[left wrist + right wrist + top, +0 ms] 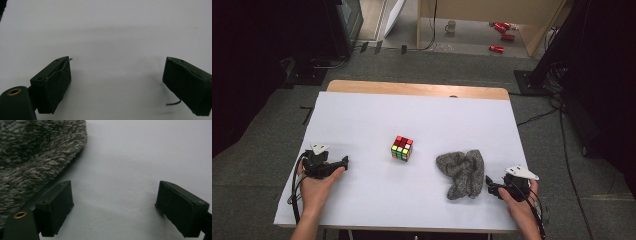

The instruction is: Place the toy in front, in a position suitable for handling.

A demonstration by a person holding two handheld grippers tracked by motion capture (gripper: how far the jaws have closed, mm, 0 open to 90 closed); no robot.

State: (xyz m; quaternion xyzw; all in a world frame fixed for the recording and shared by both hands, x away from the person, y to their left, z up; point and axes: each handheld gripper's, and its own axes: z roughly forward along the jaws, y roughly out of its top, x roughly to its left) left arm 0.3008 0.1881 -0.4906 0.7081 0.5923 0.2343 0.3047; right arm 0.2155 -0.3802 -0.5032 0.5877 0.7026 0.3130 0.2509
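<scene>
A: Where does everything sit right now?

B: The grey fuzzy cloth (462,172) lies crumpled on the white surface (362,120), right of the middle. The right tool (490,189) rests just beside its near right edge, jaws spread wide and holding nothing. In the right gripper view the cloth (37,152) bulks up just off one jaw, with only bare surface between the two jaws.

A: And the other hand?

B: The left tool (343,162) sits well apart on the left side, also open and empty. The left gripper view shows blank surface between its jaws. The Rubik's cube (402,148) stands between the two tools, a little farther back, near the cloth but not touching it.

A: What could go wrong from here?

B: My guess is the cloth is the thing to be picked up, since the right tool is nearest to it. The jaws currently straddle bare surface, so closing now would catch nothing. The pile is loose and thick. A shallow pinch on the fringe may grab only fibres, and the cloth could slip out on lifting.

A: Any risk to the cube?

B: Possibly. If the cloth is dragged leftward instead of lifted, a trailing fold could brush the cube and shift it. Pressing the jaws hard onto the surface might also push the cloth away rather than gather it.
</scene>
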